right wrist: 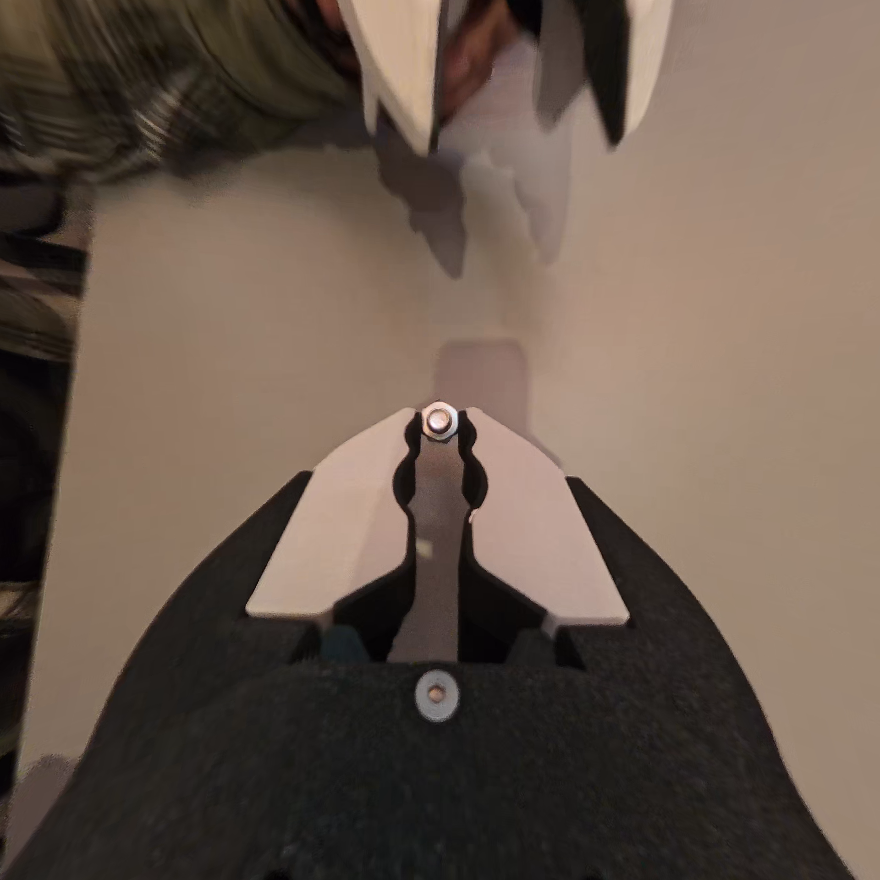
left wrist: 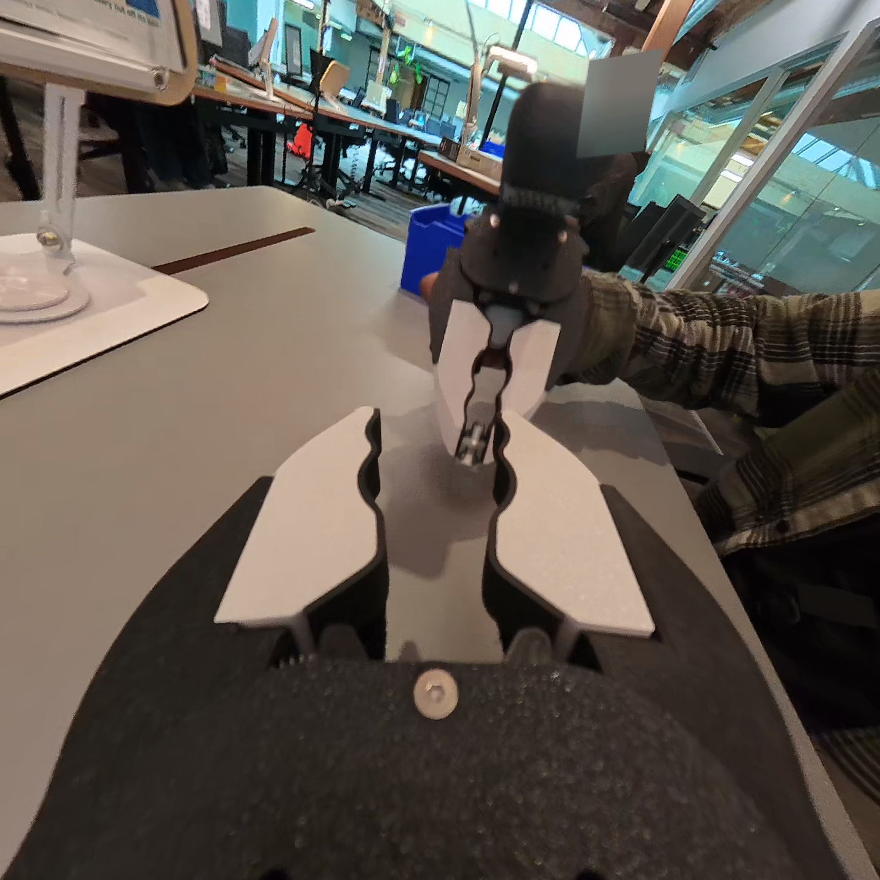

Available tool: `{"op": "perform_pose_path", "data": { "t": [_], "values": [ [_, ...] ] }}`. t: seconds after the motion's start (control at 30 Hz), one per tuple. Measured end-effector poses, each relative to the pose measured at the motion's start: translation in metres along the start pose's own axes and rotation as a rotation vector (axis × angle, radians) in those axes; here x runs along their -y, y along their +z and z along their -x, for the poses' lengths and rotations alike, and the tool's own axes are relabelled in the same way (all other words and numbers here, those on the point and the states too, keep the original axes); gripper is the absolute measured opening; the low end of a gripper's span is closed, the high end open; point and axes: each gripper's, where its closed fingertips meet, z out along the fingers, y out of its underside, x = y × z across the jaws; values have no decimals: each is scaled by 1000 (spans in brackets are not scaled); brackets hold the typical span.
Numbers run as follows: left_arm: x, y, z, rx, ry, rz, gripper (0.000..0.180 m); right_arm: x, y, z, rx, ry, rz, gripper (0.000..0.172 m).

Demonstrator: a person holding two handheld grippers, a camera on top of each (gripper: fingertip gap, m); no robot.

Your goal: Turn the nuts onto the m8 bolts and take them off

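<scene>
While tilted down, right gripper (right wrist: 440, 424) pinches nutted bolt (right wrist: 441, 423), left gripper (left wrist: 435, 428) spread.

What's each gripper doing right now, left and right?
Left gripper: open, nothing between its fingers.
Right gripper: closed on a silver bolt with a nut, at the fingertips.

Plaid sleeve (right wrist: 143, 95) smeared by motion blur in right wrist view, and the left gripper (right wrist: 500, 133) there is cut off by the top edge. Bolt (left wrist: 474, 443) shaft mostly hidden between right gripper (left wrist: 476, 457) fingertips; threads too small to tell.
</scene>
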Motion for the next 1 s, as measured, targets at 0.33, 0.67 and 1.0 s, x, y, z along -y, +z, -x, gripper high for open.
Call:
{"op": "perform_pose_path", "data": {
  "t": [0.33,0.67,1.0],
  "values": [
    [4,60,-58,-200,25,1,43,48,-83,27,98,-157,-145,14],
    [5,65,-71,-257,28,-8,32,42,-74,42,179,-254,-92,14],
    [4,63,-80,-324,7,2,16,47,-72,47,217,-276,-117,14]
  ]
}}
